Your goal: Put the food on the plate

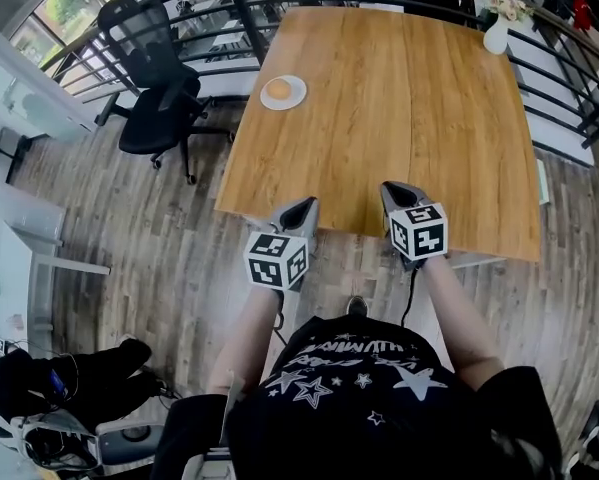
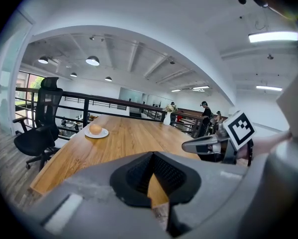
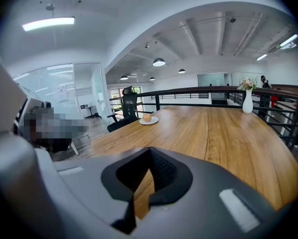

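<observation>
White plate (image 1: 297, 99), upper left, holds a round orange food (image 1: 278, 89), possibly a bun; flower vase (image 1: 496, 36) upper right on the wooden counter (image 1: 399, 118); office chair (image 1: 159, 108) alongside. Left claw (image 1: 303, 208) and right claw (image 1: 398, 190) clenched, empty

From my seat the table (image 1: 399, 108) reads as warm wood with a smooth, lightly satin finish and a clear grain. The plate (image 1: 297, 98) looks like glossy white ceramic, and the food (image 1: 278, 89) on it has a dull, matt orange-tan skin. The vase (image 1: 496, 36) is white and smooth too. I see the left gripper (image 1: 305, 206) and right gripper (image 1: 397, 189) in matt grey plastic, with black ribbed pads (image 2: 139, 176) that look rubbery. The floor (image 1: 139, 228) is matt, greyish wood plank. The chair (image 1: 159, 123) has a black mesh back, and the railing (image 1: 244, 16) looks like dark painted metal.
</observation>
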`<act>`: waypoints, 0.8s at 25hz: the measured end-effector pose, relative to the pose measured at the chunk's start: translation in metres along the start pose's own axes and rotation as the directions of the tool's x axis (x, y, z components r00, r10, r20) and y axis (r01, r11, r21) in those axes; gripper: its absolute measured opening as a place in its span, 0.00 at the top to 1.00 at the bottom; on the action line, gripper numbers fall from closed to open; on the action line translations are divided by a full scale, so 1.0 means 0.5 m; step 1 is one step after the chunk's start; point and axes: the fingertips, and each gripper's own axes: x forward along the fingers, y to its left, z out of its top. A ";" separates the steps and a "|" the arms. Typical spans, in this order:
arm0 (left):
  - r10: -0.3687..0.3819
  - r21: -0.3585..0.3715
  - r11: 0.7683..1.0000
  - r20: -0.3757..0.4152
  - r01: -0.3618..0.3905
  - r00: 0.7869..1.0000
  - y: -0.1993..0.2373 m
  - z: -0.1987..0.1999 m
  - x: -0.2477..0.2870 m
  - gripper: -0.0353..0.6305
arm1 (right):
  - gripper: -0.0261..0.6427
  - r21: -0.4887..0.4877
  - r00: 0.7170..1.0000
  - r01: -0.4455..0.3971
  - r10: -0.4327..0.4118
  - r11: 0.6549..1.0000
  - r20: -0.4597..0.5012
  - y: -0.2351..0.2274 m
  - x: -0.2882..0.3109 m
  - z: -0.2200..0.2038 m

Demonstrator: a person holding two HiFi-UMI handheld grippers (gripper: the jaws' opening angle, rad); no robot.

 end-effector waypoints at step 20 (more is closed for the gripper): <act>-0.067 -0.021 0.998 -0.013 0.067 0.998 0.025 -0.064 -0.227 0.94 | 0.96 0.017 0.994 0.107 -0.107 0.994 0.007 0.194 -0.107 -0.015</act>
